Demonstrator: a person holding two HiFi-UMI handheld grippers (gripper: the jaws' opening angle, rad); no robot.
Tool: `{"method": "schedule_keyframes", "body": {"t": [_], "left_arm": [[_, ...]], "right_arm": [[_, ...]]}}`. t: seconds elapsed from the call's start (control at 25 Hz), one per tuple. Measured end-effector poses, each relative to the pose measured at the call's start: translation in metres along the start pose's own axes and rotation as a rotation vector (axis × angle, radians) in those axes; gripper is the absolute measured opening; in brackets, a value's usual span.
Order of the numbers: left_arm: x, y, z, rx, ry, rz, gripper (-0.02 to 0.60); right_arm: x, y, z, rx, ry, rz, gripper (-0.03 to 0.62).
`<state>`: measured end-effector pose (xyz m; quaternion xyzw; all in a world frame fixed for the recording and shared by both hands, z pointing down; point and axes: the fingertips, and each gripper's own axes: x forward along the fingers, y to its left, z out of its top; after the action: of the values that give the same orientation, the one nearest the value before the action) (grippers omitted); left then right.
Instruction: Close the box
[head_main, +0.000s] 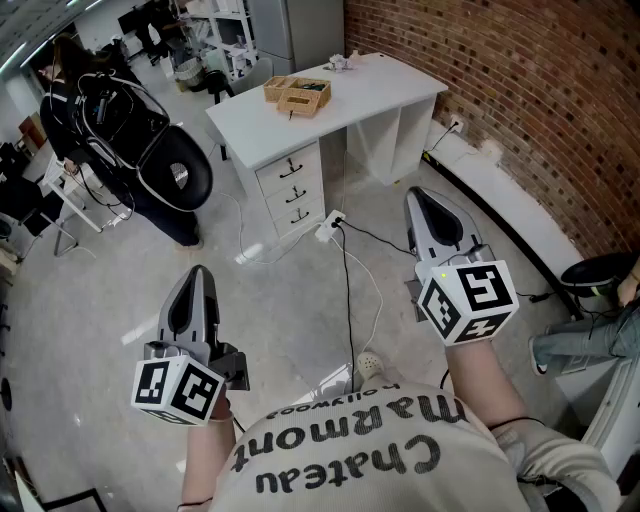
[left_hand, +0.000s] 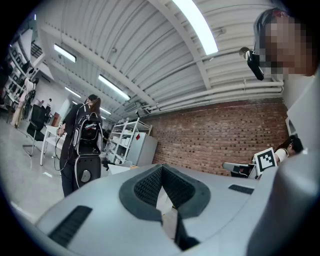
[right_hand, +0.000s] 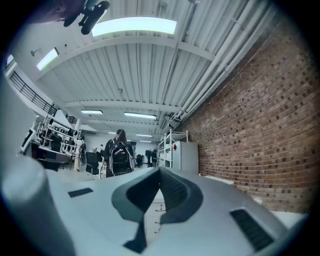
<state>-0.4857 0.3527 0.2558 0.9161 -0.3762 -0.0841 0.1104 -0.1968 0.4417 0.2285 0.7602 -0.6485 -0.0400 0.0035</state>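
A small wooden box (head_main: 297, 93) with its lid open stands on a white desk (head_main: 385, 85) far ahead in the head view. Both grippers hover level over the floor, well short of the desk. My left gripper (head_main: 197, 272) is shut with nothing between its jaws; in the left gripper view its tips (left_hand: 162, 167) meet. My right gripper (head_main: 420, 195) is shut and empty too, and in the right gripper view its tips (right_hand: 160, 172) touch in front of the desk's drawers (right_hand: 156, 212).
The desk has a drawer unit (head_main: 292, 190) facing me. A power strip (head_main: 328, 228) and cables (head_main: 348, 280) lie on the floor between me and it. A person with a black backpack (head_main: 120, 120) stands at the left. A brick wall (head_main: 520, 100) runs along the right, and a seated person's leg (head_main: 580, 345) is there.
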Motion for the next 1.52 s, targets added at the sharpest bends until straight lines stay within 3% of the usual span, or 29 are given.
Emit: {"method": "schedule_keyframes", "body": {"t": [0.28,0.52,0.76,1.0,1.2,1.52], "left_arm": [[0.05,-0.001,-0.009,0.005,0.011,-0.003,0.002],[0.123,0.002,-0.021,-0.022,0.033,0.044,0.002],[0.204,-0.024,-0.016,-0.015,-0.005,0.034,0.002],[0.267,-0.054,-0.021,-0.01,-0.024,0.025,0.002],[0.293,-0.073,-0.042,0.046,0.025,0.056,0.002],[0.332,-0.064,-0.061,-0.036,0.053,0.08,0.002]], "right_arm": [[0.04,-0.031,-0.015,0.011,0.015,0.006,0.003],[0.115,-0.07,-0.032,0.063,0.058,0.076,0.003],[0.178,-0.129,-0.023,0.064,0.041,0.111,0.003],[0.216,-0.164,-0.023,0.069,0.022,0.213,0.003],[0.238,-0.189,-0.051,0.088,0.072,0.255,0.003],[0.261,-0.208,-0.077,0.105,0.128,0.27,0.003]]}}
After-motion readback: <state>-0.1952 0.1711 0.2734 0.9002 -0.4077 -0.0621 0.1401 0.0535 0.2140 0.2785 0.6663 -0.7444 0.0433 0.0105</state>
